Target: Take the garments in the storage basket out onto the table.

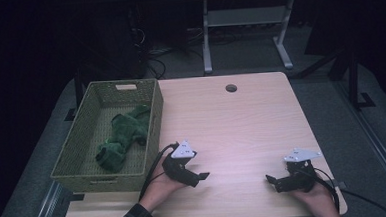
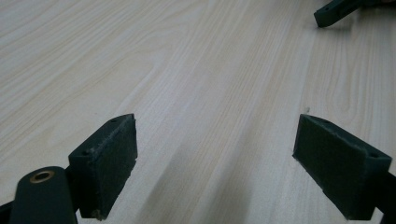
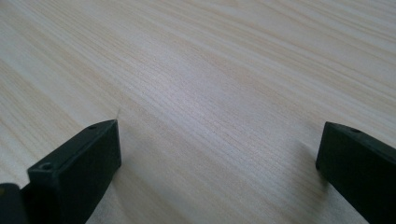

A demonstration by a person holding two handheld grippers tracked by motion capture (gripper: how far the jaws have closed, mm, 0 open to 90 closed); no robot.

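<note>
Green woven basket sits at the table's left edge, taken here as the landmark. Inside it, toward the right wall, lies a green plush toy, sprawled lengthwise on the basket floor, touched by neither gripper. Left gripper is held low over the table just right of the basket's near right corner, its tips pointing away from the basket; in the left gripper view its jaws stand wide apart with bare wood grain between them, nothing grasped. Right gripper sits well to the right of the basket, near the table's front edge, tips pointing back toward the basket; in the right gripper view its jaws are likewise spread wide and empty. Grey three-cornered plate tops each gripper. The two grippers face each other, apart.
</note>
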